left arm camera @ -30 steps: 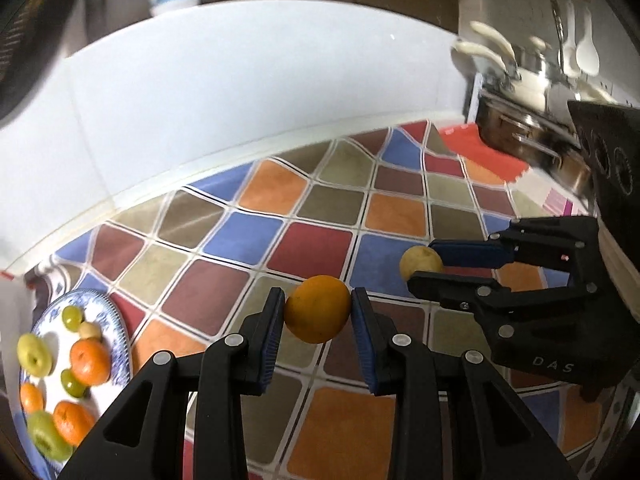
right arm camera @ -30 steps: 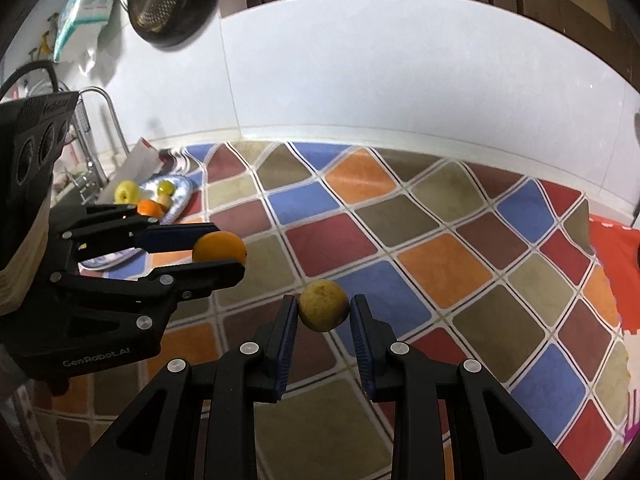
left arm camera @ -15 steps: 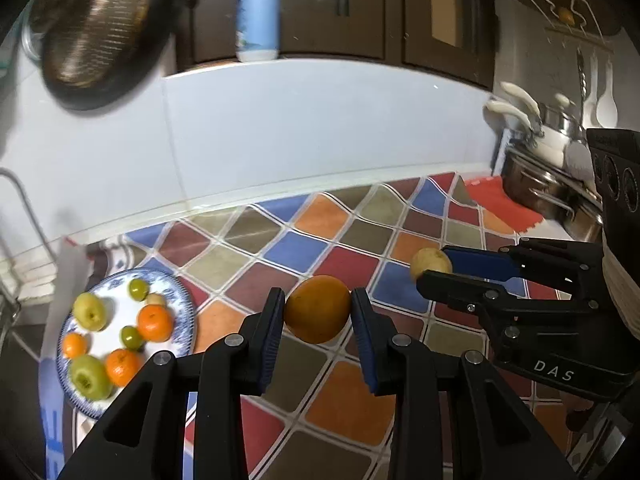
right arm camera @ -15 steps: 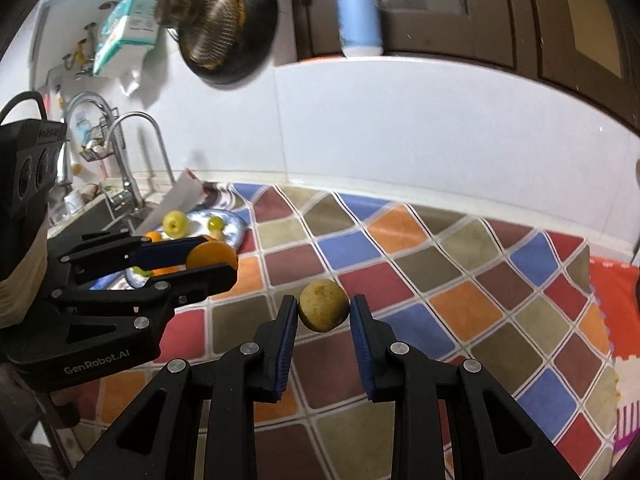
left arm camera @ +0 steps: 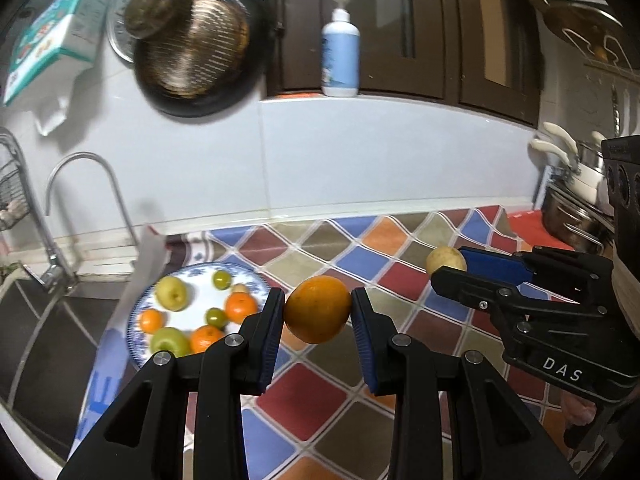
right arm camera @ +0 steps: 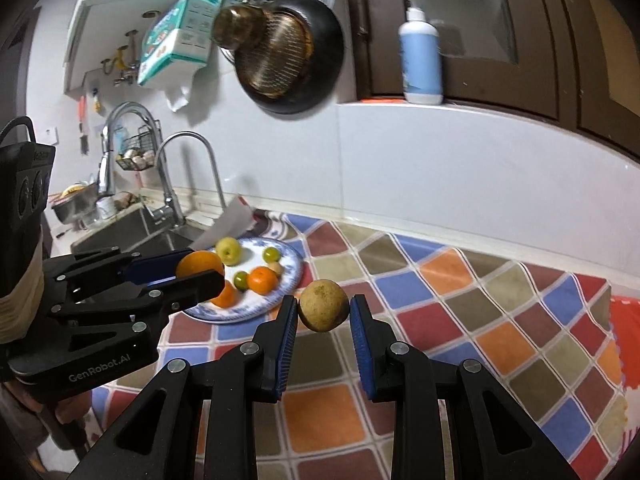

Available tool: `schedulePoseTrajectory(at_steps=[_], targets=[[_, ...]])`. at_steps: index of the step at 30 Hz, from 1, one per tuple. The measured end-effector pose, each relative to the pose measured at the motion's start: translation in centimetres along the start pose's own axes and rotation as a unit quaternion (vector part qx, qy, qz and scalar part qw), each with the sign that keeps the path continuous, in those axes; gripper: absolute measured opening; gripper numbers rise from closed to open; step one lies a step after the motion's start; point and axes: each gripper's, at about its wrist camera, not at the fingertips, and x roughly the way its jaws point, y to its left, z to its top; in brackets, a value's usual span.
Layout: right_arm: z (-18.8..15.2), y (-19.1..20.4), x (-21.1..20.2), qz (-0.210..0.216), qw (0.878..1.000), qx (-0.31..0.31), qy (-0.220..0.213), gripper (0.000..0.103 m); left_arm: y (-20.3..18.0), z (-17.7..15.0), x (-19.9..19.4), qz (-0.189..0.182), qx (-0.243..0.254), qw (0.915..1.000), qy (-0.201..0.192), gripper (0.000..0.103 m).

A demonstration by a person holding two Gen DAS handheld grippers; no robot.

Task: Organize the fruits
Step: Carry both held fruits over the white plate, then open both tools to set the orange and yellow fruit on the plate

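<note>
The left gripper [left arm camera: 318, 310] holds an orange [left arm camera: 318, 309] tight between its jaws, above the bench [left arm camera: 372, 260] with the colourful cloth. The right gripper [right arm camera: 323, 311] holds a yellow-brown fruit [right arm camera: 323, 310] the same way. The plate [left arm camera: 194, 280] with other fruits is near the sink [left arm camera: 48, 312]

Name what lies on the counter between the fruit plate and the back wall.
In the right wrist view, a strip of patterned cloth with a white folded sheet at the plate's far-left edge; no fruit lies there.
</note>
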Motion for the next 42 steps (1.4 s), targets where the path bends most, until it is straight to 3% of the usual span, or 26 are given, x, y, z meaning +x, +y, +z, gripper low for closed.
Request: schedulePoseTrajectory(at_steps=[17, 28, 42], targets=[[3.0, 4.5, 2.6, 0.056, 0.998, -0.022, -0.01, 0.028, 5.0, 0.7, -1.7, 0.064, -0.024, 0.9976, -0.014, 0.034], [4.8, 6.0, 6.5, 0.079, 0.996, -0.033, -0.003, 0.028, 7.8, 0.8, 0.2, 0.097, -0.04, 0.9945, 0.002, 0.034], [5.6, 6.6, 13.4, 0.103, 0.993, -0.046, 0.033, 0.028, 10.8, 0.1, 4.7, 0.107, -0.053, 0.9922, 0.035, 0.034]])
